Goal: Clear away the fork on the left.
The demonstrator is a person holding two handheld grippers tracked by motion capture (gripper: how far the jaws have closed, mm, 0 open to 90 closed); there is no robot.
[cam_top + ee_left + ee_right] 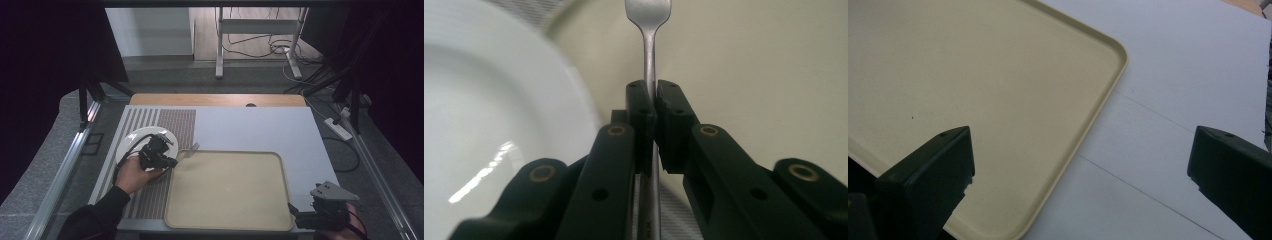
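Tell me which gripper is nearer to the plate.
Left. The left gripper, shut on a fork, is at the plate. The right gripper is beyond the tray.

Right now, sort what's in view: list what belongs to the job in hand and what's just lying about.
In the job:
- fork, clamped in the left gripper
- white plate under that gripper
- beige tray the fork points toward

Lying about:
- striped mat under the plate
- right gripper, open, idle at the tray's corner
- cables on the floor
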